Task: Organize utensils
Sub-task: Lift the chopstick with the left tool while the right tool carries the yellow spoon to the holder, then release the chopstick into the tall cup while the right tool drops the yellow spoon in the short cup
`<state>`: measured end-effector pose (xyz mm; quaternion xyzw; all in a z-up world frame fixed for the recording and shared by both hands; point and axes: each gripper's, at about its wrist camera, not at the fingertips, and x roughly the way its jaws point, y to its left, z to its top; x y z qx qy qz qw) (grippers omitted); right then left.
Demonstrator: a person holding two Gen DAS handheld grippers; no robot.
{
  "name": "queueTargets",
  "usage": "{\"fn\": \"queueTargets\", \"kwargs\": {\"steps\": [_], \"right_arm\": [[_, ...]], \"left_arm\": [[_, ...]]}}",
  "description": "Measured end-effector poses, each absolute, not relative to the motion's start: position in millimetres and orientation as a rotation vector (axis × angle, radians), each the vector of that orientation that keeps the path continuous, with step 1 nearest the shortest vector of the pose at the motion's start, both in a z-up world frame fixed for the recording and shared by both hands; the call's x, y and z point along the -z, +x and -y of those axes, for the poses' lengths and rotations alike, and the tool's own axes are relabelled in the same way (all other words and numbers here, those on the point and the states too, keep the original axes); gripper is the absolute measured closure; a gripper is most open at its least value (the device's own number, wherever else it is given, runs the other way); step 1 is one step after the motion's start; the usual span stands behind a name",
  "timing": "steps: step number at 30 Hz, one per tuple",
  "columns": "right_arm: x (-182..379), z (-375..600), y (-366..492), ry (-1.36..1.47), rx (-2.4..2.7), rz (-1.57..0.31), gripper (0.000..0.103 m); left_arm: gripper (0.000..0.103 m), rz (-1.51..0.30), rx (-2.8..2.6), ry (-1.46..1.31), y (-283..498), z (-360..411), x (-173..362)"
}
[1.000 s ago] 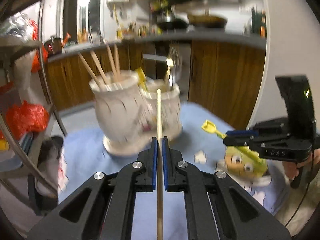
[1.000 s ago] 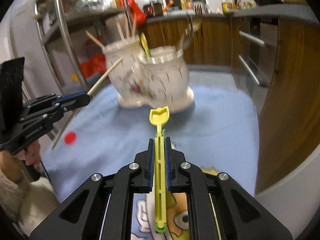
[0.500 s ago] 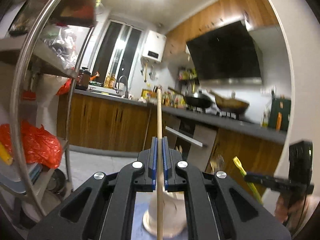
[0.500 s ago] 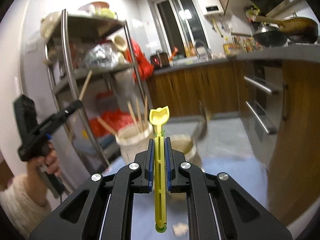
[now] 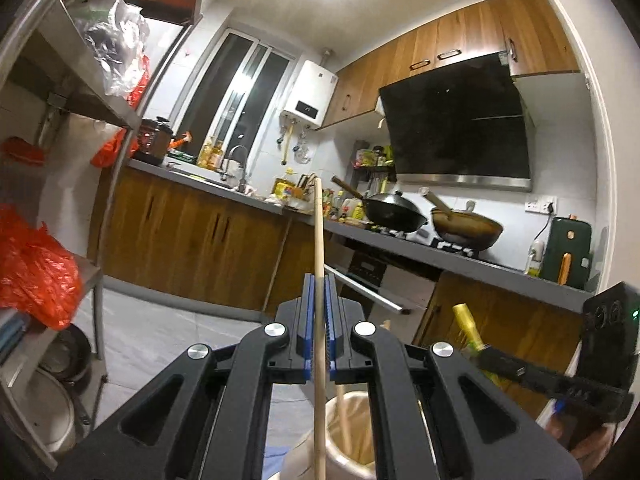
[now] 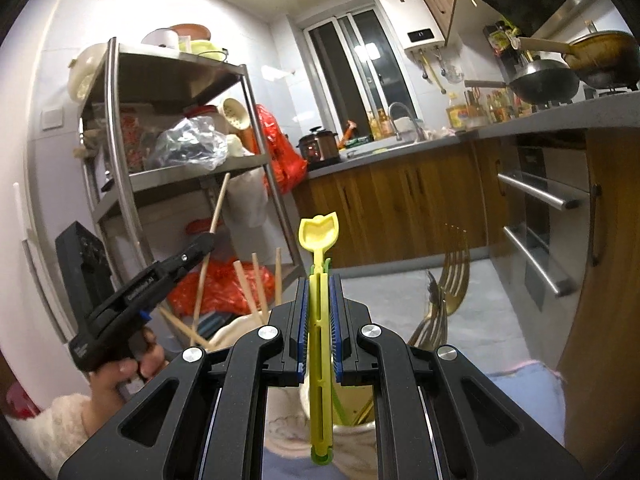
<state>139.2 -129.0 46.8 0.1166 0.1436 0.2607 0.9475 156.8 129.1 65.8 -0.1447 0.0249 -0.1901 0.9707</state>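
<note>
Both grippers have lifted and tipped up since a second ago: the blue cloth and table have dropped out of view, and the cameras now look level across the kitchen with the holder low in frame. Left gripper [image 5: 319, 312] is clamped on a wooden chopstick [image 5: 318, 236], pads pinching it around mid-shaft, tip pointing up and away. Right gripper [image 6: 319, 308] is closed on a yellow plastic spoon [image 6: 319, 236], held on the ribbed handle with the scoop end forward. White ceramic holder [image 5: 352, 432] sits just below both tools; chopsticks [image 6: 256, 280] already stand in its left cup, a gold fork [image 6: 450, 280] in the right. Both items look light and stiff. The chopstick is round, smooth and likely to pivot in the pads, so a mid-shaft hold is right. The spoon's flat handle should grip firmly. The holder looks like the fragile part: lower the items in rather than dropping them.
</note>
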Motion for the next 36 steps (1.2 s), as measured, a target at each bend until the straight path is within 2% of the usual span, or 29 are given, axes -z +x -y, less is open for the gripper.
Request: {"fn": "queueTargets", "kwargs": {"steps": [18,36], "right_arm": [[-36,122,158,0.3,-0.522,-0.216,0.092],[-17,118,159,0.286,-0.548,-0.267,0.092]], "left_arm": [[0.098,0.003,0.444,-0.28,166,-97,-71],[0.098,-0.036,0.496,-0.297,159,-116,-60]]}}
